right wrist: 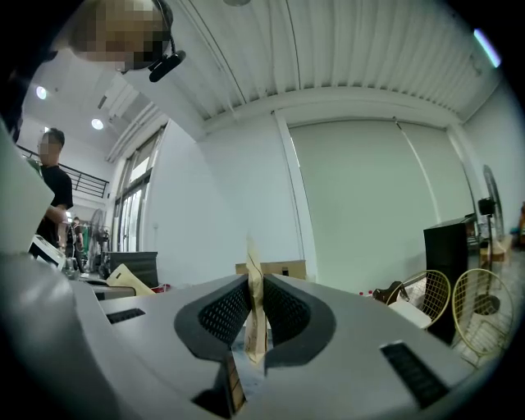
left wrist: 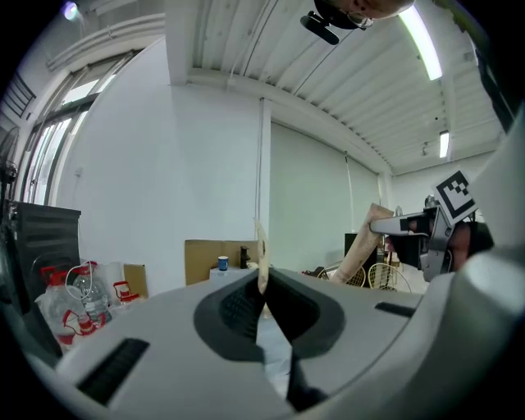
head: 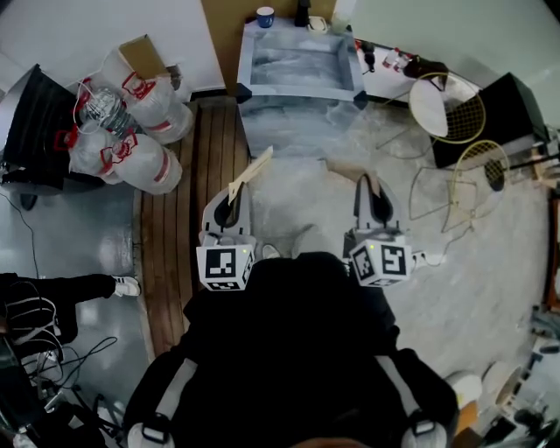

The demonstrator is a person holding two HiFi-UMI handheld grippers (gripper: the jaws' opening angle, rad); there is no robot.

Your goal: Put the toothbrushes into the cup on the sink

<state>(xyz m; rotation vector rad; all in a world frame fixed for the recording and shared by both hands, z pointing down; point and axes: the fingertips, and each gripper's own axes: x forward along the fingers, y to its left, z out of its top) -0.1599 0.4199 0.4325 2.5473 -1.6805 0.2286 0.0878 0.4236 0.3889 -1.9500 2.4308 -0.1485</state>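
Observation:
I stand a few steps back from the grey sink (head: 297, 80). A blue-and-white cup (head: 265, 16) sits on its far rim, and also shows small and distant in the left gripper view (left wrist: 222, 262). My left gripper (head: 231, 196) (left wrist: 262, 289) is shut on a tan paper-wrapped toothbrush (head: 251, 173) (left wrist: 262, 246) that points up toward the sink. A second tan wrapped toothbrush (head: 346, 170) (right wrist: 255, 299) is clamped edge-on in my right gripper (head: 373, 182) (right wrist: 253, 310). Both grippers are held side by side at waist height.
Large water bottles (head: 131, 131) lie at the left beside a wooden floor strip (head: 188, 227). Wire chairs (head: 455, 109) and a black box (head: 512, 105) stand at the right. Cables (head: 35, 324) trail at the lower left. A person (right wrist: 54, 193) stands far off.

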